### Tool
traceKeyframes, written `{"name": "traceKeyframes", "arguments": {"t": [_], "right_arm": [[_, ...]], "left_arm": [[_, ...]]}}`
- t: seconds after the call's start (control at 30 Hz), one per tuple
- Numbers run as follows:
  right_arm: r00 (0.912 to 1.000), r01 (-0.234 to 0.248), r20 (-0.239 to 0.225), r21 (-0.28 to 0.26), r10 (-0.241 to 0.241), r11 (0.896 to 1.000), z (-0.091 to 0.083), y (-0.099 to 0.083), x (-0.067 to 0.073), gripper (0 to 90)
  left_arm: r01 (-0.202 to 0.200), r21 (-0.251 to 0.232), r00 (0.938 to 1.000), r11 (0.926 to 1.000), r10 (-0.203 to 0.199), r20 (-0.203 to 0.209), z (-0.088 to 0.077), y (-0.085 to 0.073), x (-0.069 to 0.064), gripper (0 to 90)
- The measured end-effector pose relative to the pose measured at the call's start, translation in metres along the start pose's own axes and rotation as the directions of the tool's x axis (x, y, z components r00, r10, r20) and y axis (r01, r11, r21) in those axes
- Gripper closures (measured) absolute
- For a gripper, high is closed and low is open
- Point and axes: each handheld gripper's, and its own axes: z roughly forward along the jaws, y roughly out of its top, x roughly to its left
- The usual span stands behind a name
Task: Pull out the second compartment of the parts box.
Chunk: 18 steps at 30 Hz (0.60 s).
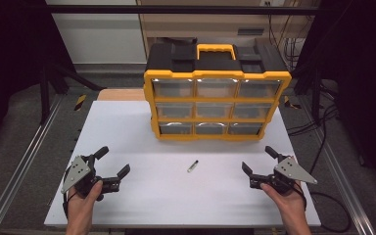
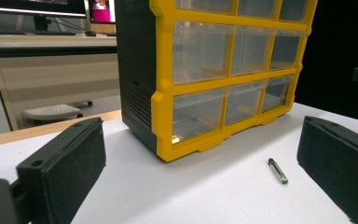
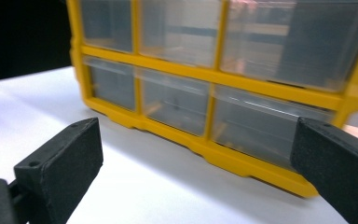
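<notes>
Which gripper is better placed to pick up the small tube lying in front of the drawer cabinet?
Probably the left. The left gripper is open, and its own view shows the small tube lying between its fingers. The right gripper is also open, but faces the drawer cabinet.

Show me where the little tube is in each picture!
High view: the tube lies on the white table, in front of the drawer box.
Left gripper view: low right, at.
Right gripper view: not in it.
Shared landmark: the yellow drawer box.
</notes>
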Motion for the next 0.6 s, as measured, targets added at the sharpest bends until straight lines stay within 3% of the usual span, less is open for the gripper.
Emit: {"name": "traceKeyframes", "arguments": {"t": [0.23, 0.33, 0.4, 0.6], "right_arm": [[0.9930, 0.075, 0.086, 0.071, -0.081, 0.995, -0.0002, -0.0026, -0.0005, 4.2], [0.9897, 0.092, 0.102, 0.084, -0.101, 0.992, -0.0007, -0.0021, -0.0001, 4.5], [0.9797, 0.140, 0.128, 0.115, -0.154, 0.983, -0.0013, -0.0005, 0.0007, 6.0], [0.9649, 0.186, 0.164, 0.127, -0.205, 0.974, -0.0032, 0.0036, 0.0008, 6.2]], "left_arm": [[0.007, -0.003, 0.9999, 1.0000, -0.007, -0.014, -0.0008, 0.0004, 0.0009, 1.1], [0.008, 0.001, 0.9998, 1.0000, -0.008, -0.018, -0.0003, 0.0001, 0.0012, 1.1], [0.009, 0.002, 0.9998, 1.0000, -0.009, -0.020, -0.0005, -0.0002, 0.0010, 1.1], [0.008, 0.004, 0.9996, 1.0000, -0.008, -0.026, -0.0021, -0.0003, 0.0007, 1.1]]}}
